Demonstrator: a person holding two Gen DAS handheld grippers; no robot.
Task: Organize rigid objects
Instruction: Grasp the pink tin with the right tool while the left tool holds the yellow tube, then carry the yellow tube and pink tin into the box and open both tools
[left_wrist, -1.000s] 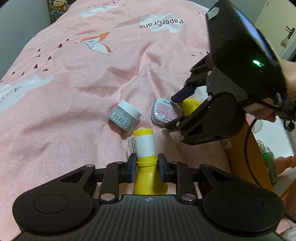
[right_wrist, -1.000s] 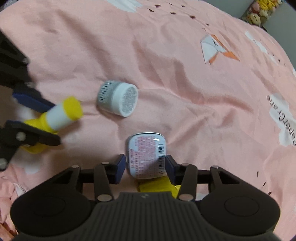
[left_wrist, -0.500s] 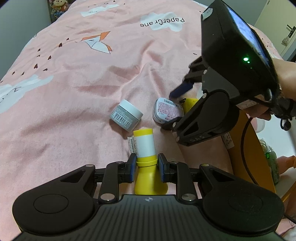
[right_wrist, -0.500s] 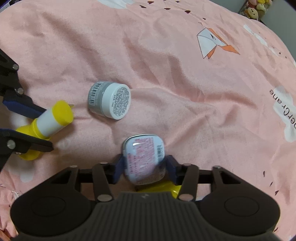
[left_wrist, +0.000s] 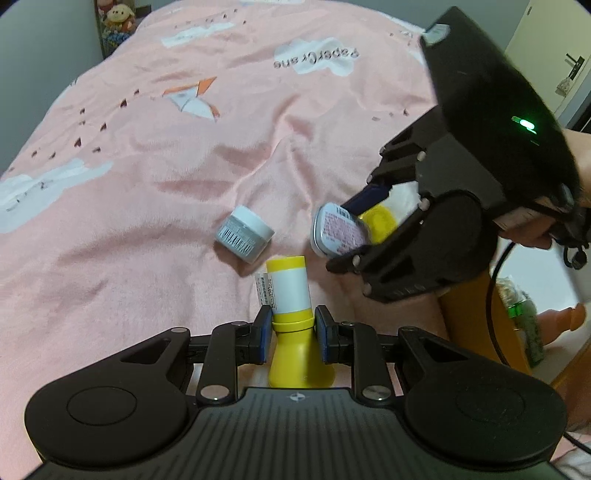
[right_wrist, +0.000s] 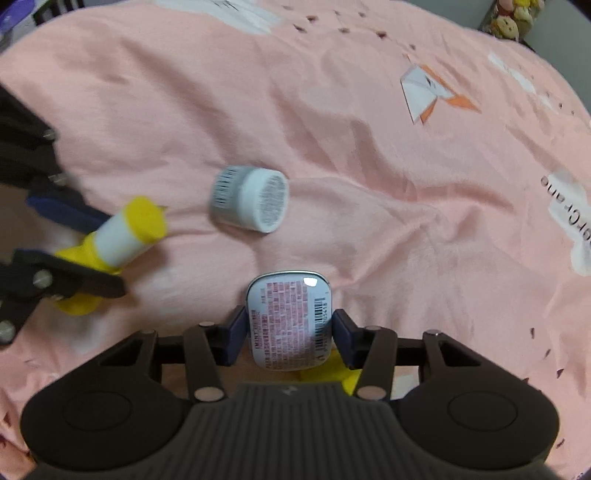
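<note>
**Ana:** Left wrist view first: the left gripper sits at lower centre, its blue pads pinching the collar of a yellow plastic bottle with a white label band and a yellow cap. The bottle points away from the camera, over the pink printed bedspread.

**Ben:** And the right gripper, at mid right of that frame?

**Ana:** It's clamped on a small rounded-square metal tin with a pink-and-white printed label. In the right wrist view the tin stands at lower centre, a pad against each narrow side, label facing the camera.

**Ben:** How would you expect those to handle?

**Ana:** Both look light and stiff. The tin's sides seem smooth and shiny, so I'd guess it could slip or swivel between the pads; gripping across the flat edges near the middle, as now, looks safest. The bottle's collar is a good place to hold, since the flared base below should stop it sliding through.

**Ben:** Anything loose?

**Ana:** A short grey cosmetic jar with a white lid and a barcode lies on its side on the bedspread, centre of the right wrist frame, apart from both grippers. It's round, so it may roll on the soft cloth; take it across the body. Something yellow shows behind the tin, but I can't tell what.
</note>
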